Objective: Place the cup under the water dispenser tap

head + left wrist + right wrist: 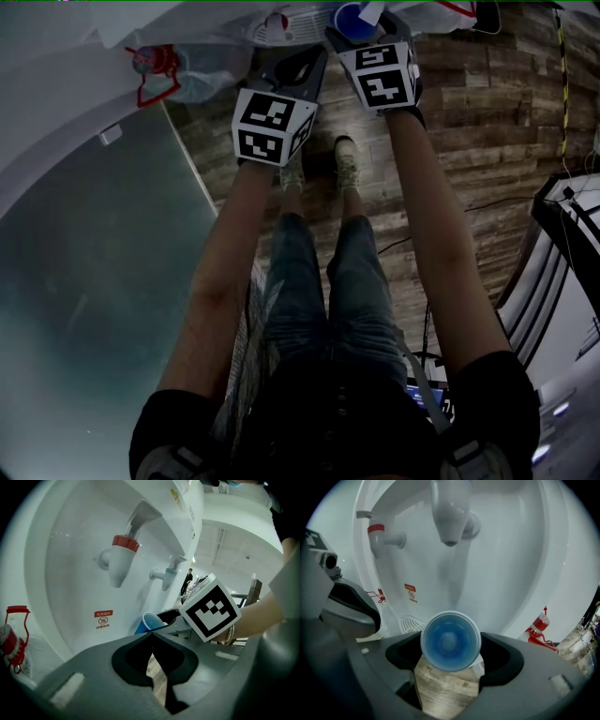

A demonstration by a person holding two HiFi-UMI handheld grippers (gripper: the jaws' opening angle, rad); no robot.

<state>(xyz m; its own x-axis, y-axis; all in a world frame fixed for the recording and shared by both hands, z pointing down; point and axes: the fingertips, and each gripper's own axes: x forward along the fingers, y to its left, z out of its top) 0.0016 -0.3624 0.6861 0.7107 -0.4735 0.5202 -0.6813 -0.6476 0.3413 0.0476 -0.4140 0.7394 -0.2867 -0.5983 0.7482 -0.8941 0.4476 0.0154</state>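
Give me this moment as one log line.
right hand-held gripper: shut on cup | left hand-held gripper: shut, empty | cup: tilted, near tap, not set down

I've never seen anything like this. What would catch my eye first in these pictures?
The bright blue cup, clamped in the right tongs, shows its open mouth to the camera, with a white tap of the water dispenser above it in the right gripper view. Next come the black-and-white marker cubes on both tongs, seen from overhead above the person's legs and a wooden floor.

above cup (450, 641): clear up to tap (450, 515) | left: red tap (379, 535), left gripper (151, 638) close by | behind: dispenser wall (511, 564) | right: clear to bottle (539, 625)
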